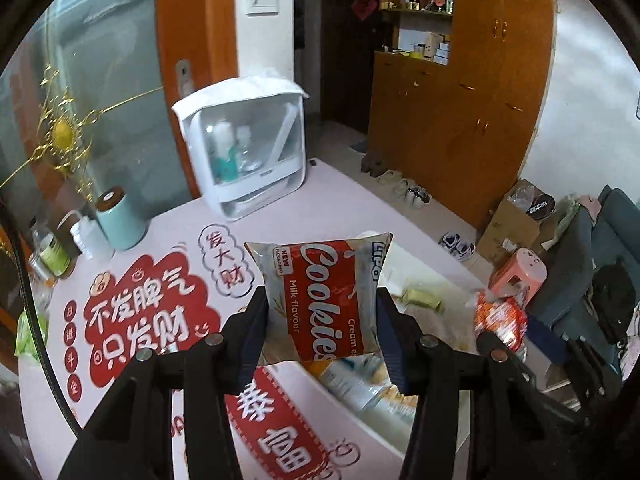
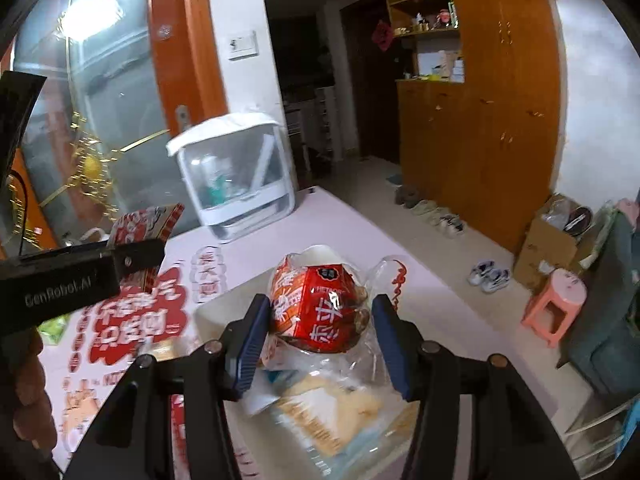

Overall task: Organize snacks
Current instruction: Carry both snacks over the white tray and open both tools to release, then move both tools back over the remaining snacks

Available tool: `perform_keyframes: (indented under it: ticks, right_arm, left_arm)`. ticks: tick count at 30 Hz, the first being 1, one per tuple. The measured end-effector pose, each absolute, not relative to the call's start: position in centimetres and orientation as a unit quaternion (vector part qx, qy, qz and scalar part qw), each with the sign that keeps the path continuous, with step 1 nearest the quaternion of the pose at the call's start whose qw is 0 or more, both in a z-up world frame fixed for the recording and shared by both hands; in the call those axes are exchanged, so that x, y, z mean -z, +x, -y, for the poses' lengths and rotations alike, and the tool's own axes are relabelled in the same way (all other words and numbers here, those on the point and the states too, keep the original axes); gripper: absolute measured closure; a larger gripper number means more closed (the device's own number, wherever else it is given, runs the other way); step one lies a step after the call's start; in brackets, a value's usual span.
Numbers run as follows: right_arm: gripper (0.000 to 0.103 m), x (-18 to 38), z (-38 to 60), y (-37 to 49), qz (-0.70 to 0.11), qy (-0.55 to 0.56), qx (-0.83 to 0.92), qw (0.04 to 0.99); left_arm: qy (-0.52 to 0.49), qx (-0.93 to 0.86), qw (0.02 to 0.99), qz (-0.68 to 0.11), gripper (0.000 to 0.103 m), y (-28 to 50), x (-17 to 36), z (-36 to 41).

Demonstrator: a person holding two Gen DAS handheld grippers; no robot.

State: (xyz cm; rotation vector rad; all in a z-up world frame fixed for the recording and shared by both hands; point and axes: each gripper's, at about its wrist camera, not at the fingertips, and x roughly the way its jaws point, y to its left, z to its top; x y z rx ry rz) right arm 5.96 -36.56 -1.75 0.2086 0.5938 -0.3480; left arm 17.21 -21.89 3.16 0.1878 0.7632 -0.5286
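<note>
My left gripper (image 1: 320, 312) is shut on a red and white "Cookies" pack (image 1: 320, 300) and holds it above the table. In the right wrist view the same pack (image 2: 148, 224) shows at the left, held by the left gripper's black body. My right gripper (image 2: 320, 320) is shut on a red bagged snack (image 2: 320, 308) in clear plastic and holds it over a white tray (image 2: 216, 316). That red snack also shows in the left wrist view (image 1: 500, 316) at the right. Other snack packs (image 2: 332, 412) lie in the tray below.
A pink tablecloth (image 1: 152, 304) with red Chinese lettering covers the table. A white cabinet (image 1: 244, 152) holding bottles stands at the back. A mint canister (image 1: 120, 216) and jars stand at the left. A pink stool (image 2: 556, 304), shoes and a wooden wardrobe (image 1: 460, 100) are beyond the table's right edge.
</note>
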Motion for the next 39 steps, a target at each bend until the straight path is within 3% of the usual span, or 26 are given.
perform_keyframes:
  ticks: [10, 12, 14, 16, 28, 39]
  right_arm:
    - [0.048, 8.8, 39.0, 9.3, -0.389, 0.087, 0.186, 0.898]
    - [0.048, 9.9, 38.7, 9.4, -0.403, 0.082, 0.182, 0.893]
    - [0.047, 10.8, 38.5, 9.5, -0.417, 0.087, 0.17, 0.888]
    - [0.046, 11.2, 38.5, 9.3, -0.422, 0.09, 0.169, 0.886]
    - [0.045, 10.4, 38.7, 8.5, -0.405, 0.13, 0.19, 0.885]
    - [0.045, 9.0, 34.2, 7.3, -0.393, 0.125, 0.182, 0.893]
  left_arm:
    - [0.14, 0.23, 0.858, -0.438, 0.052, 20.7, 5.0, 26.9]
    - [0.158, 0.23, 0.849, -0.449, 0.045, 21.0, 7.0, 27.6]
    - [0.167, 0.24, 0.839, -0.458, 0.02, 21.1, 8.8, 27.9]
    - [0.175, 0.235, 0.838, -0.461, 0.012, 21.0, 9.7, 28.0]
    - [0.165, 0.215, 0.833, -0.483, 0.012, 20.3, 10.4, 25.4]
    - [0.176, 0.223, 0.844, -0.455, 0.012, 17.1, 8.1, 22.1]
